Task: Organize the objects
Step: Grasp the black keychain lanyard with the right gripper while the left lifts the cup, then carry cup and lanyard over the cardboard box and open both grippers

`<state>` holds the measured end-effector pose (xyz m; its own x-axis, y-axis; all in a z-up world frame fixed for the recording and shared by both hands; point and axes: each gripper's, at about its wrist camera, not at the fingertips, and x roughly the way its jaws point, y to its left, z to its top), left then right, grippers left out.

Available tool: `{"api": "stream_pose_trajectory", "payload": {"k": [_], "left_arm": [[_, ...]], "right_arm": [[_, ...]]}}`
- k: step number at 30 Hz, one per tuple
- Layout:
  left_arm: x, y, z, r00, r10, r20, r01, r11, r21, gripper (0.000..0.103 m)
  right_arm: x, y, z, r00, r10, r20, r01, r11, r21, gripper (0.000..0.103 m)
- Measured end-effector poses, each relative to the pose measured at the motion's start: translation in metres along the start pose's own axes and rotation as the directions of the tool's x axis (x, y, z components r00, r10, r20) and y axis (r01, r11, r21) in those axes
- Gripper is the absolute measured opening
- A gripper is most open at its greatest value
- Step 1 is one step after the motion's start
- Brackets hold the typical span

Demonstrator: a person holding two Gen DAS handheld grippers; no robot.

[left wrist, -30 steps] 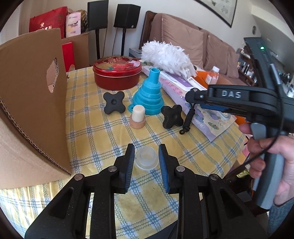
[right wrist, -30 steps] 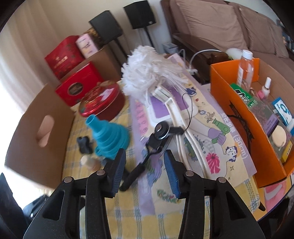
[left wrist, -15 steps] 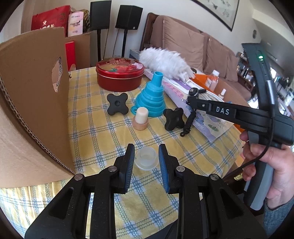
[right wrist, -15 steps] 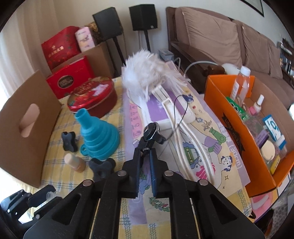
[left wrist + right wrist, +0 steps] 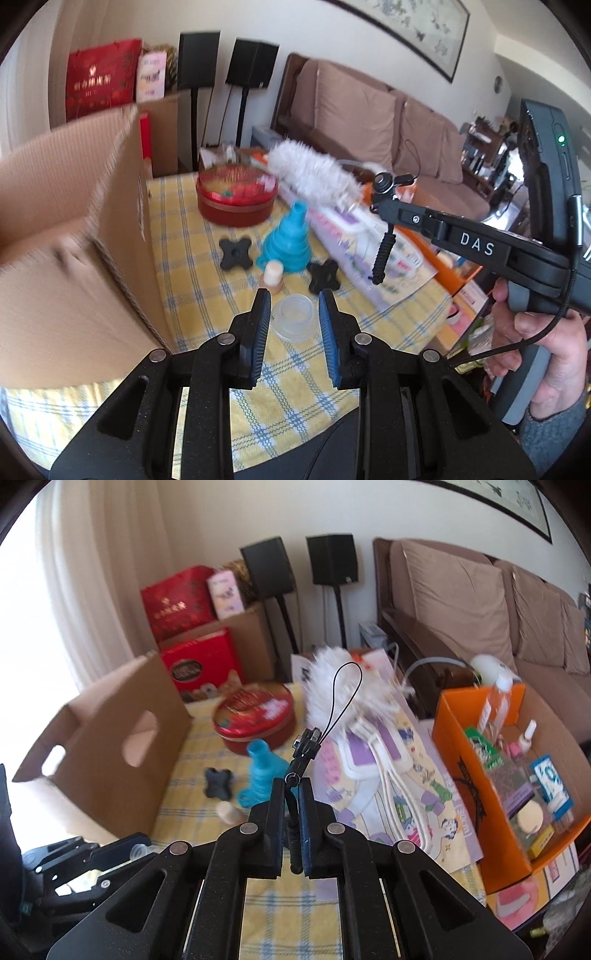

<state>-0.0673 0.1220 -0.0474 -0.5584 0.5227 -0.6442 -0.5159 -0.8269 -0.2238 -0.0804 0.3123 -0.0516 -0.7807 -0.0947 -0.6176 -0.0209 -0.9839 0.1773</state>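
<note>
- left gripper (image 5: pixel 295 317) clamps a small clear plastic cup (image 5: pixel 294 318) between its blue pads, sides pinched so the open mouth faces up and it can drop straight into a box.
- right gripper (image 5: pixel 291 805) is closed tight on a small black clip gadget with coiled cord and thin loop strap (image 5: pixel 306 744); the head sticks out past the fingertips, the cord hangs below the fingers (seen from the left wrist).
- brown cardboard box (image 5: pixel 74 236) stands left of the left fingers, orange cardboard box (image 5: pixel 480 775) right of the right fingers, both likely drop spots.
- blue collapsible funnel (image 5: pixel 286 240), cork stopper (image 5: pixel 273 277) and two black cross-shaped knobs (image 5: pixel 236 253) lie beyond the left fingertips on the yellow checked tablecloth (image 5: pixel 207 295), not yet sorted.
</note>
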Motion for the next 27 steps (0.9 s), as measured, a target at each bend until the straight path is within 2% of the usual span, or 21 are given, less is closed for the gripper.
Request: {"api": "stream_pose_trajectory", "payload": {"k": [7, 13, 20, 27], "left_arm": [[-0.044, 0.005, 0.025, 0.998, -0.004, 0.067, 0.004, 1.0, 0.0, 0.025], [-0.074, 0.032, 0.046, 0.993, 0.056, 0.103, -0.051, 0.997, -0.053, 0.025], [-0.091, 0.077, 0.061, 0.981, 0.156, 0.114, -0.143, 0.983, -0.112, 0.025], [-0.09, 0.111, 0.061, 0.969, 0.231, 0.092, -0.217, 0.965, -0.146, 0.025]], "right_arm": [[-0.036, 0.034, 0.023, 0.994, 0.099, 0.042, -0.095, 0.992, -0.078, 0.006], [-0.046, 0.069, 0.041, 0.979, 0.202, 0.038, -0.195, 0.971, -0.138, 0.006], [-0.034, 0.119, 0.054, 0.952, 0.305, 0.005, -0.298, 0.934, -0.195, 0.006], [-0.005, 0.158, 0.063, 0.914, 0.399, -0.067, -0.404, 0.895, -0.186, 0.006]]}}
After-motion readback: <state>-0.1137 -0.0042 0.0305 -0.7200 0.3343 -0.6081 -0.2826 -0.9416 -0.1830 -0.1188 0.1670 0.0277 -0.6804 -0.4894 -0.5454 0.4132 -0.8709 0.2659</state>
